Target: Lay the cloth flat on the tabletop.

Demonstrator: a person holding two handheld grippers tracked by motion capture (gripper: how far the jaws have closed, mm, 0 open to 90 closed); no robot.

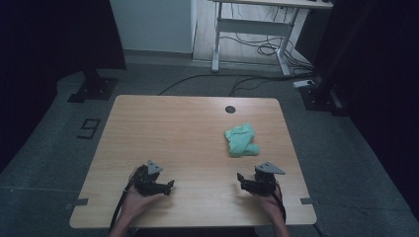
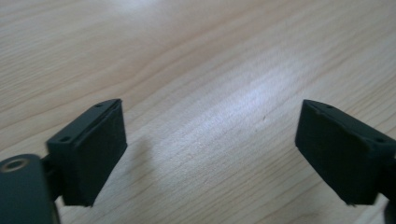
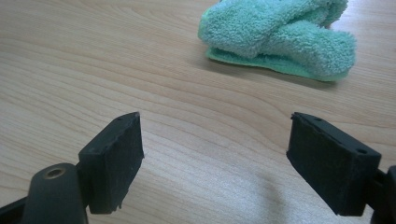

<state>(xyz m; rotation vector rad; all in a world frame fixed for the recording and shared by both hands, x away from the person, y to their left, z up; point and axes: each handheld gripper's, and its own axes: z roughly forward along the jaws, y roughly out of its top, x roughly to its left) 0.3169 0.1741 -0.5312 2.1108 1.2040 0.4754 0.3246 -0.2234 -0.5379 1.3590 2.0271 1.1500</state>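
Zero progress showing: towel [image 1: 242,139] is sitting bunched and untouched on the worktop [image 1: 178,133], right of centre. Right gripper [image 3: 215,158] is hovering nearest it, left gripper [image 2: 210,154] well apart; both sets of fingers [image 3: 116,158] are gaping wide, holding nothing. Reach, grasp and handling all remaining.

Black fingers [image 3: 112,163], grey triangular plates, trailing cables

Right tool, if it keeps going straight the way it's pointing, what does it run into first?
Probably the crumpled green terry towel: it lies ahead of the open right tool, slightly off to one side, with bare wooden table between them.
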